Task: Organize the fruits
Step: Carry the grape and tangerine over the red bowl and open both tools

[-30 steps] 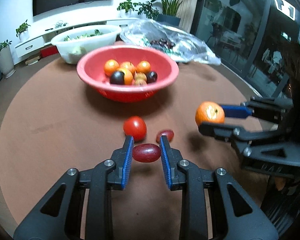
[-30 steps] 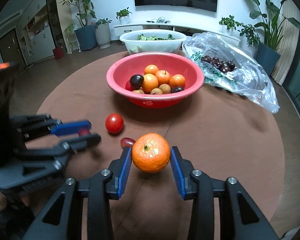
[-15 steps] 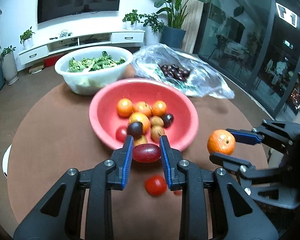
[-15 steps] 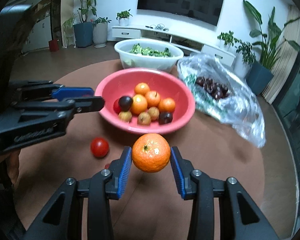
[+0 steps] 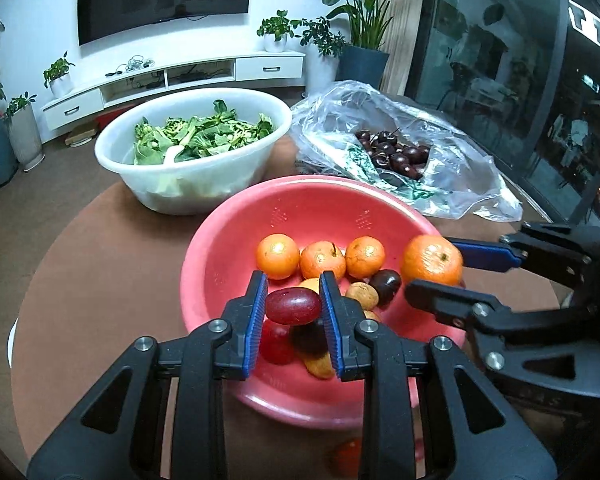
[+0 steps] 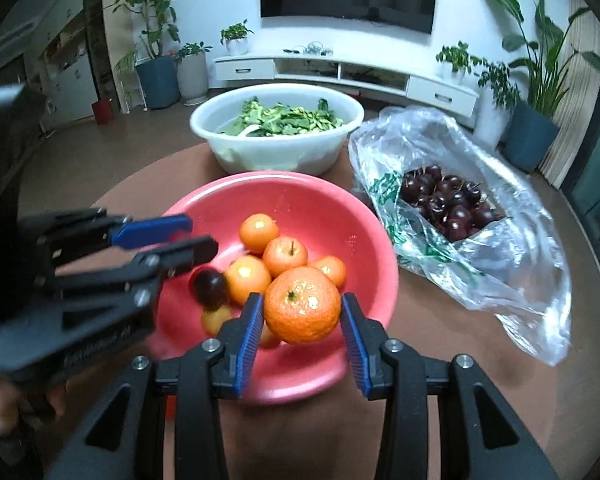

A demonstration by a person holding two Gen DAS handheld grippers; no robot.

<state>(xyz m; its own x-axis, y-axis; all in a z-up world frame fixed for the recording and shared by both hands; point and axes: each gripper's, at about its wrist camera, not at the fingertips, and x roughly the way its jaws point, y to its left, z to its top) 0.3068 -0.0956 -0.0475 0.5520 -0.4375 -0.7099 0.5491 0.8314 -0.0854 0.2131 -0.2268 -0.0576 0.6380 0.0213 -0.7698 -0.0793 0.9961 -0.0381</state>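
My left gripper (image 5: 293, 300) is shut on a dark red oval fruit (image 5: 293, 306) and holds it above the near half of the red bowl (image 5: 228, 232). The bowl holds several oranges, dark plums and small brownish fruits. My right gripper (image 6: 302, 312) is shut on an orange (image 6: 302, 304) over the bowl's near rim (image 6: 388, 264). In the left wrist view the right gripper (image 5: 434, 267) hangs at the bowl's right side with that orange (image 5: 432, 258). In the right wrist view the left gripper (image 6: 198, 236) reaches in from the left over the bowl.
A white basin of green leaves (image 5: 192, 184) stands behind the bowl. To the right lies a clear plastic bag of dark cherries (image 5: 396, 152). A red tomato (image 5: 346, 454) lies on the brown round table (image 5: 100, 280) just in front of the bowl.
Both grippers have carried their fruits forward, from above the bare table to above the red bowl. The tomato on the table has slipped to the bottom edge of the view.
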